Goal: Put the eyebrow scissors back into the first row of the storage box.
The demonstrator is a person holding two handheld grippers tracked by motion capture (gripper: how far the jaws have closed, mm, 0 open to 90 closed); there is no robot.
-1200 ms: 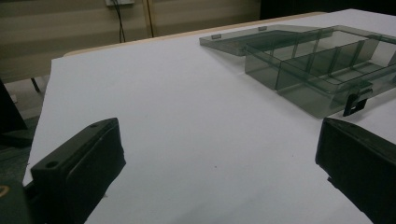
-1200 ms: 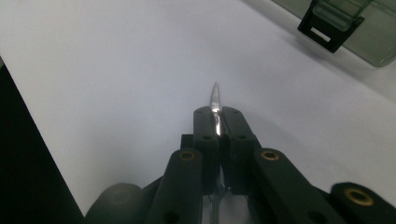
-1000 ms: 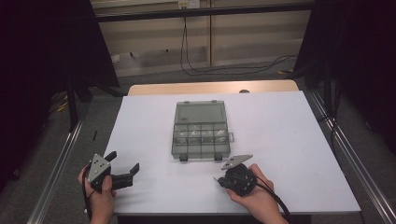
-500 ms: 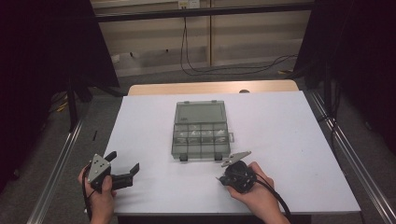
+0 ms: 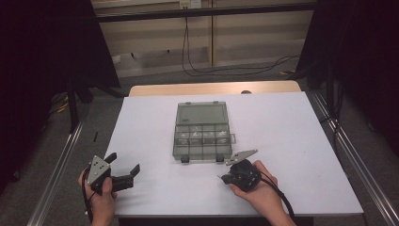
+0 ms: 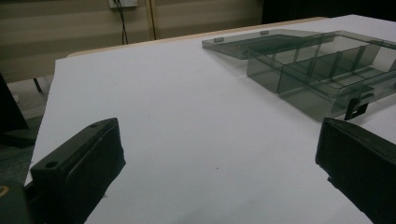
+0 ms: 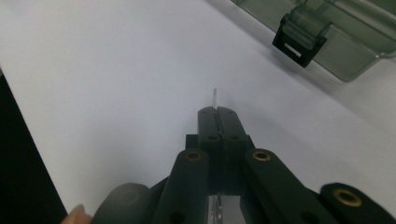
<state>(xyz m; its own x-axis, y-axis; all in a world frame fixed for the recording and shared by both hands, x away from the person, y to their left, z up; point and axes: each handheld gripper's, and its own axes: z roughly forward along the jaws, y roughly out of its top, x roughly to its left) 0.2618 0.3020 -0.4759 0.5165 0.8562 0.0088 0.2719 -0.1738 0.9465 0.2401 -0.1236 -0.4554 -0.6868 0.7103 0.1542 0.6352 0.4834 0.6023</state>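
Now | white table (image 5: 301,141), dark room | my left gripper (image 5: 123,170) spread wide | my right gripper (image 7: 218,111) clamps thin clear strip (image 7: 215,99) | organizer box (image 5: 202,132) centre frame

Even, soft light falls from above onto my worktop (image 5: 291,141), which reads pale and slightly bluish, while the room around it sinks into near black. Shadows are faint: only a thin dark edge under the clear box (image 5: 202,134). No hard glare anywhere. In the left gripper view my fingers (image 6: 79,172) sit close and soft, the box (image 6: 322,70) sharper. In the right gripper view my fingers (image 7: 218,128) are fairly crisp; the box latch (image 7: 299,35) beyond blurs slightly, and the picture looks grainy.
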